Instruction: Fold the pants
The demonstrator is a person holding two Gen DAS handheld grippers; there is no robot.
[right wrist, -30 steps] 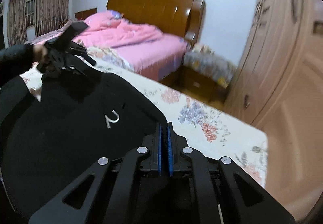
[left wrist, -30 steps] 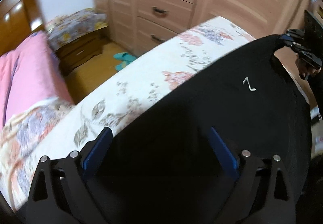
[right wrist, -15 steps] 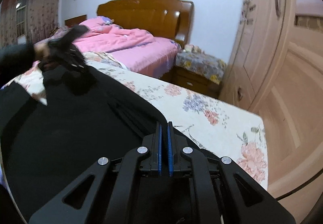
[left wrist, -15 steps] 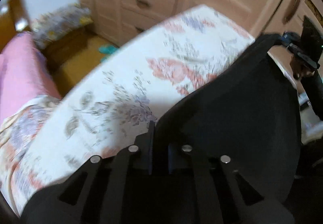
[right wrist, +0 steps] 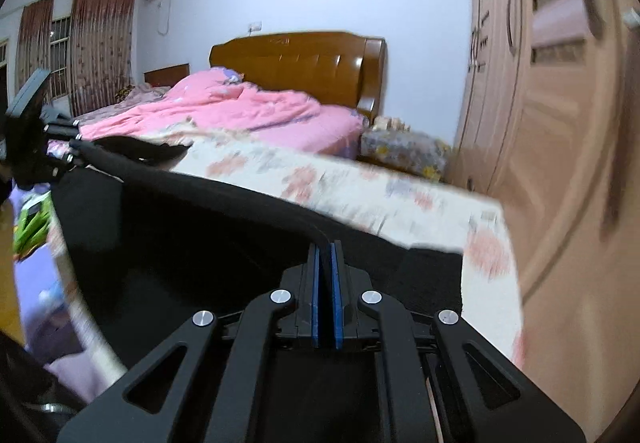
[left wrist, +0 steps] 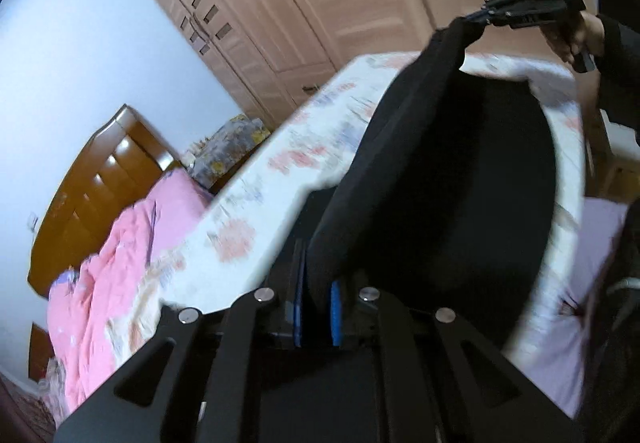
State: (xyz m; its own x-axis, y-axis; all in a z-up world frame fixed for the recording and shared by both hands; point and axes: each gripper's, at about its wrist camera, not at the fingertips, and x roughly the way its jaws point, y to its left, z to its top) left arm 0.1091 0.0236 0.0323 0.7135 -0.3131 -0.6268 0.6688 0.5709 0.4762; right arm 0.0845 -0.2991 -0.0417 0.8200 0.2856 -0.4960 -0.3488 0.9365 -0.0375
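1. The left gripper point(left wrist: 318, 307) had its jaws closed on an edge of the black pants point(left wrist: 440, 183).
2. The right gripper point(right wrist: 326, 263) likewise had its jaws closed on the cloth, at another corner.
3. The pants hung taut between the two grippers, lifted above the floral bed point(left wrist: 304, 147).
4. Judged step: carrying the gripped edge over for a fold.
5. The next move likely called for lowering both corners evenly onto the bed, keeping the cloth taut so it would not bunch.

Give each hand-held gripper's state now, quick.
Left hand-held gripper: shut on the pants.
Right hand-held gripper: shut on the pants.
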